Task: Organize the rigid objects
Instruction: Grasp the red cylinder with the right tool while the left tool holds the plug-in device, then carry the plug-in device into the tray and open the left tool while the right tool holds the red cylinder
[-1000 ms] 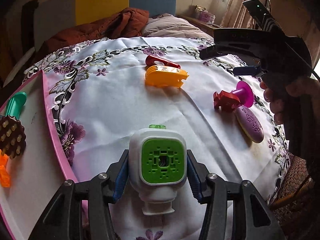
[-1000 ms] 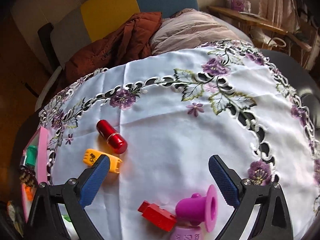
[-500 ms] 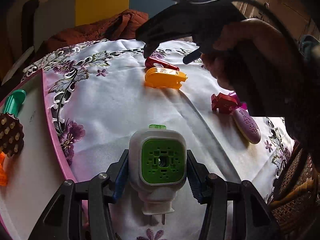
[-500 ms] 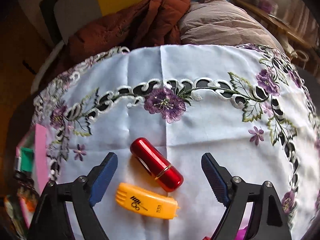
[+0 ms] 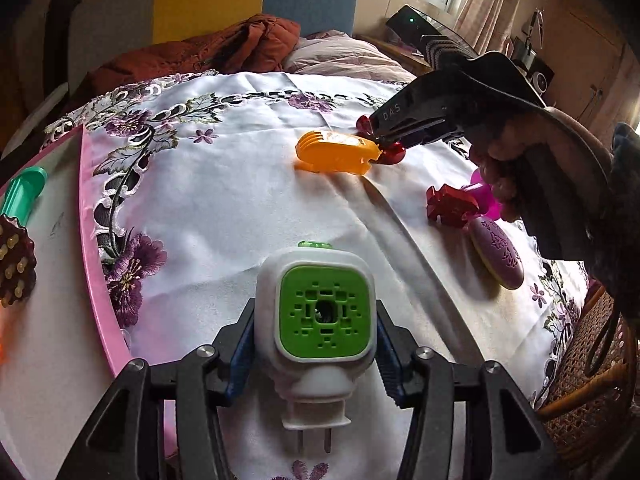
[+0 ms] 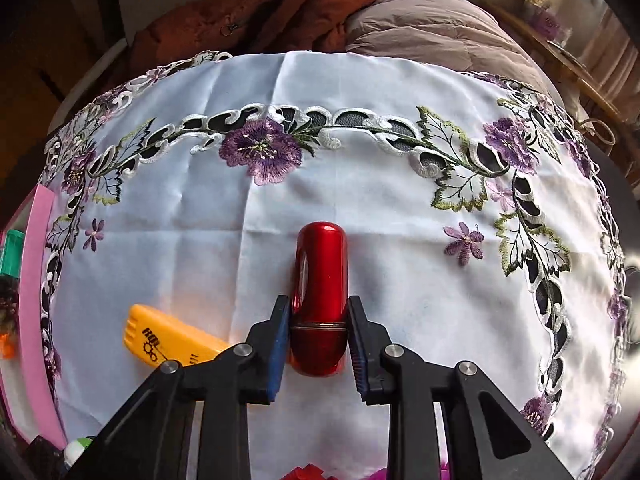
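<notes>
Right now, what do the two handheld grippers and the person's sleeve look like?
Both grippers are black plastic with angular, triangulated finger arms, silver pivot bolts and blue ribbed pads. That shows on the left gripper and the right gripper. Seen from the left wrist camera, the right gripper's black body carries pale lettering reading DAS, and a dark cable loops below the hand. The sleeve is dark and textured.

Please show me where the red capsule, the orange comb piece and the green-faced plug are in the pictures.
red capsule (image 6: 320,280): right wrist view, on its shiny body.
orange comb piece (image 5: 334,153): left wrist view, on its top face.
green-faced plug (image 5: 325,313): left wrist view, on its green face.
</notes>
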Tool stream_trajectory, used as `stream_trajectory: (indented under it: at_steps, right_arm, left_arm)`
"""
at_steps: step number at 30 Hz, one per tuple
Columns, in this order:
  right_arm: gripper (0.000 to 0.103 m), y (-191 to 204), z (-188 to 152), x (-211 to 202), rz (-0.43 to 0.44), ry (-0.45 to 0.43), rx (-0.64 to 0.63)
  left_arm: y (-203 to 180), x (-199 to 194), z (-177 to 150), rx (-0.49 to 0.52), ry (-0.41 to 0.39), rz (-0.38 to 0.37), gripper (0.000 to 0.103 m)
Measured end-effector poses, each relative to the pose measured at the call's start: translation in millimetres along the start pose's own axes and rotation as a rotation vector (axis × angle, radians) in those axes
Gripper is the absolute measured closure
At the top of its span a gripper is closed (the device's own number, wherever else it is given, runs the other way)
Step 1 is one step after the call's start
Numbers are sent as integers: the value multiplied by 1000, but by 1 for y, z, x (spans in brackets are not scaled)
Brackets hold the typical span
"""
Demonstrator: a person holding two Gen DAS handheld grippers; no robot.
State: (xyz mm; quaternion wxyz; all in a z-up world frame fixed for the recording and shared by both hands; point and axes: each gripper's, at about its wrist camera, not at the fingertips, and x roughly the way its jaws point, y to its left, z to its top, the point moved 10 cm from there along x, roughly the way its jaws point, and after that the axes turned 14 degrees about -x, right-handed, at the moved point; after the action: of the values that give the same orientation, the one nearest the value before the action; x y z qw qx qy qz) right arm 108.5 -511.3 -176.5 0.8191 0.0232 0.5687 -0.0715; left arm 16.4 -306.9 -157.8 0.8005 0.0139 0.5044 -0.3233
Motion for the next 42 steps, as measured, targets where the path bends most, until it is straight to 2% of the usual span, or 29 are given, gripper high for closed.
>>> stream_trajectory:
  at_steps: [6, 11, 15, 22, 35, 42]
  right_arm:
    - [76, 13, -9, -3, -106, -39, -77]
    - [76, 18, -18, -5, -76, -61, -113]
    - [76, 17, -19, -7, -64, -112, -121]
    - [76, 16, -18, -7, -56, -128, -124]
    - [76, 16, -15, -7, -79, -138, -141]
    - [76, 18, -15, -7, -108, -143, -174]
  left_arm:
    - [0, -1, -1, 5, -7, 15, 50]
    - [2, -3, -1, -5, -8, 34, 50]
    - [5, -7, -1, -19, -6, 64, 50]
    - [3, -20, -1, -24, -22, 76, 50]
    - [-3, -56, 10, -27, -88, 47, 50]
    - [13, -84, 23, -33, -167, 109, 50]
